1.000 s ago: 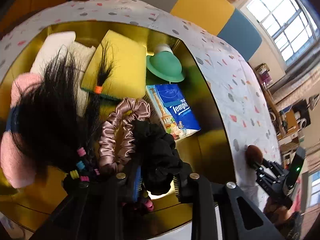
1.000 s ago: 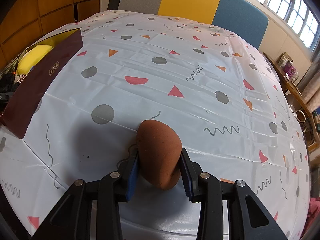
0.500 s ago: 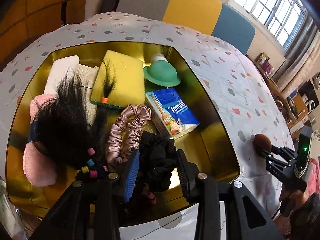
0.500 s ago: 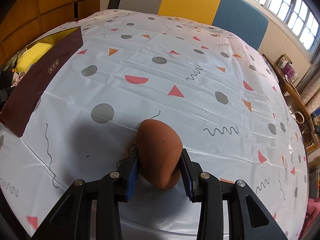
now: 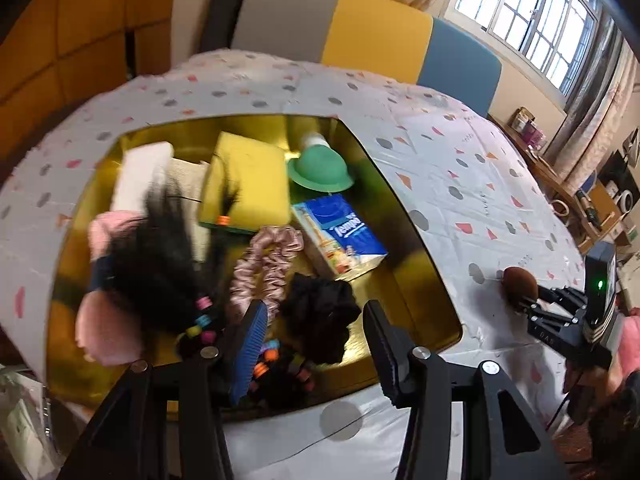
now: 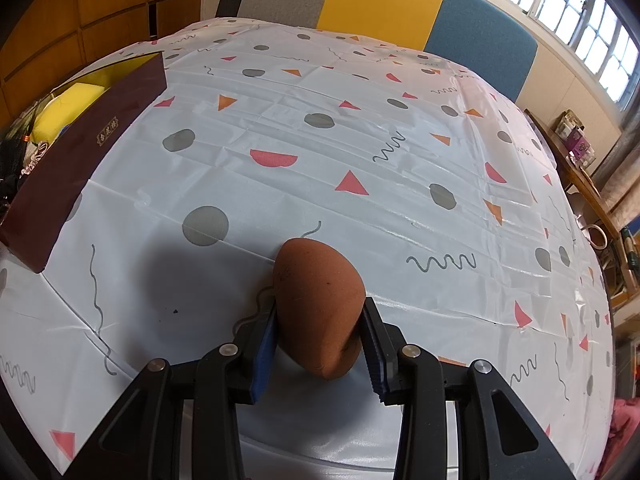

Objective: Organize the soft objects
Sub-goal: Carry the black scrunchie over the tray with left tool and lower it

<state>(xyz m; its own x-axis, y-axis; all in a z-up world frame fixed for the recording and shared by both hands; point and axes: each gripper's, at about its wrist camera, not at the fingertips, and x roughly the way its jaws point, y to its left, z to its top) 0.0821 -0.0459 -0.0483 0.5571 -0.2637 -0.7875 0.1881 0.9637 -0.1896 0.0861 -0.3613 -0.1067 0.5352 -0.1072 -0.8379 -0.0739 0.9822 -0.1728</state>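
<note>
1. A box [image 5: 416,216] sits on a table [image 5: 460,168].
2. In the box, a sponge [image 5: 244,184] lies left of a hat [image 5: 320,168].
3. A tissue pack [image 5: 340,236] lies before the hat.
4. A scrunchie [image 5: 320,320] lies before the tissue pack, beside a wig [image 5: 160,256].

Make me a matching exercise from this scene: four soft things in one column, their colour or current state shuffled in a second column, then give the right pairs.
Things:
1. brown sponge
2. black scrunchie
3. tissue pack
4. flat sponge

States:
A. yellow, at the far side of the box
B. blue, lying beside the green hat
C. squeezed between the right gripper's pads
D. lying loose in the gold box between opening jaws

Pairs: 1-C, 2-D, 3-B, 4-A
</note>
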